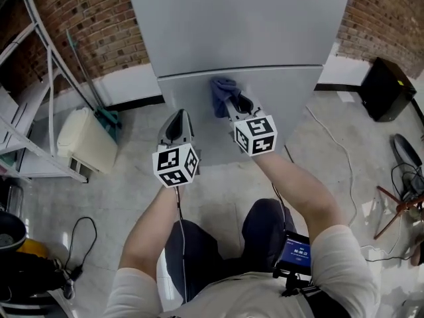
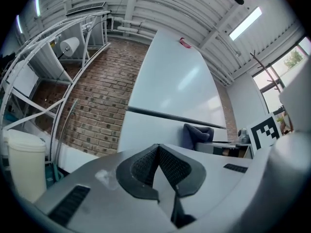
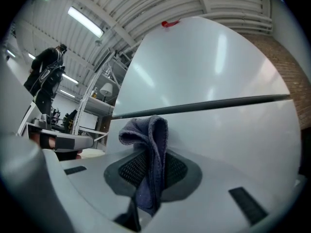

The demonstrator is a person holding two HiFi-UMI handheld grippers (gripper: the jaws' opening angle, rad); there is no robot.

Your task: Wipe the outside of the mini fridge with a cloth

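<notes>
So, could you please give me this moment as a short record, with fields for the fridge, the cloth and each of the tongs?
fridge: grey, two doors, in front of a brick wall
cloth: blue-purple, bunched, at the top of the lower door, just under the seam
right tongs: shut on the cloth
left tongs: shut, empty, left of the cloth
floor: pale bin at left, black box at right

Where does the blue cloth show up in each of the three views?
Head view: centre, cloth at the right gripper tip, under the door seam.
Left gripper view: cloth right of centre, under that seam.
Right gripper view: cloth centre, clamped.
Shared landmark: that door seam.
</notes>
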